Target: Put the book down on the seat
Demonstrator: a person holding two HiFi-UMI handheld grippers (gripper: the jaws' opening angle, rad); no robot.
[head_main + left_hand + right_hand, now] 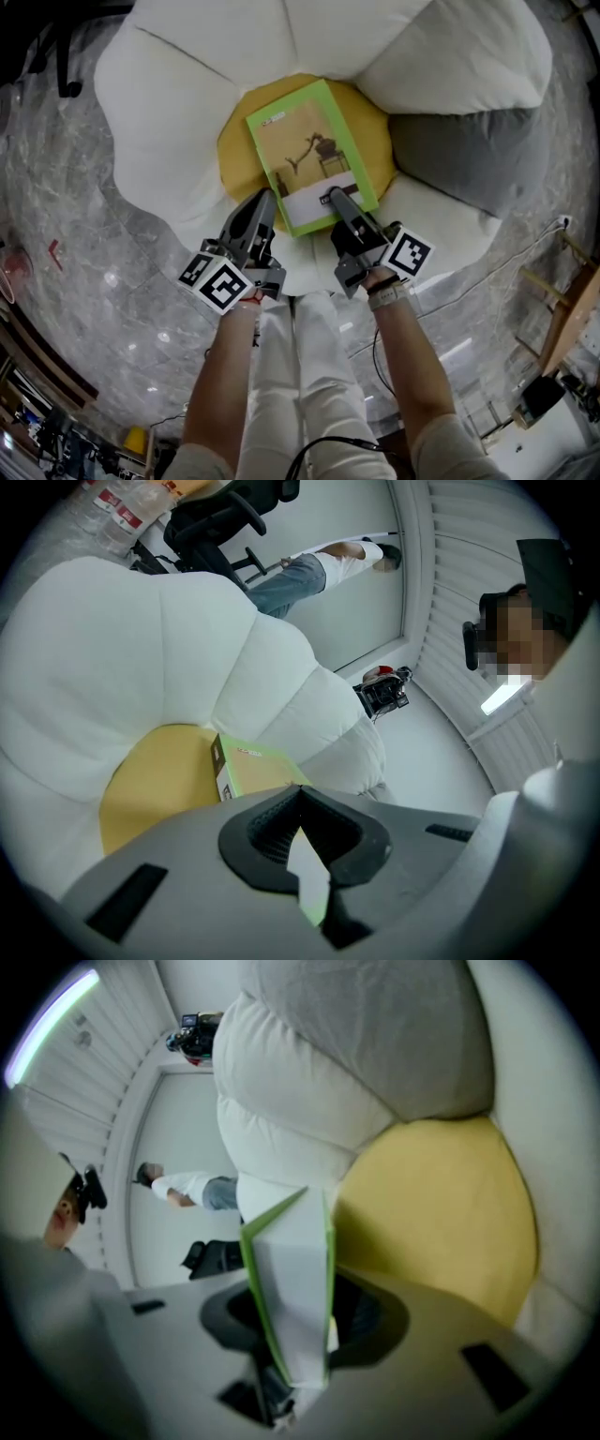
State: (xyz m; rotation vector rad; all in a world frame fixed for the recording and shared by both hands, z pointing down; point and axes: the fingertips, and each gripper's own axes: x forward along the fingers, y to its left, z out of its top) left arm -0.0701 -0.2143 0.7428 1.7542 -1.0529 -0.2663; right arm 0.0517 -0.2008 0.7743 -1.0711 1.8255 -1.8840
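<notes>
A green-edged book (309, 155) with a tan picture cover lies flat over the yellow centre (380, 141) of a flower-shaped seat with white petals (178, 103). Both grippers hold its near edge. My left gripper (267, 204) is shut on the near left corner. In the left gripper view (302, 855) a thin white and green sliver sits between the jaws, with the book (246, 766) stretching out over the yellow cushion (155, 780). My right gripper (333, 197) is shut on the near right part. The book (295, 1288) stands edge-on between its jaws (295, 1340). I cannot tell whether the book touches the cushion.
A grey petal (469, 159) sits at the seat's right. Marbled grey floor (75, 281) surrounds the seat. A wooden frame (572, 300) and a cable (511, 258) lie to the right. An office chair (225, 517) and a person (319, 569) are beyond the seat.
</notes>
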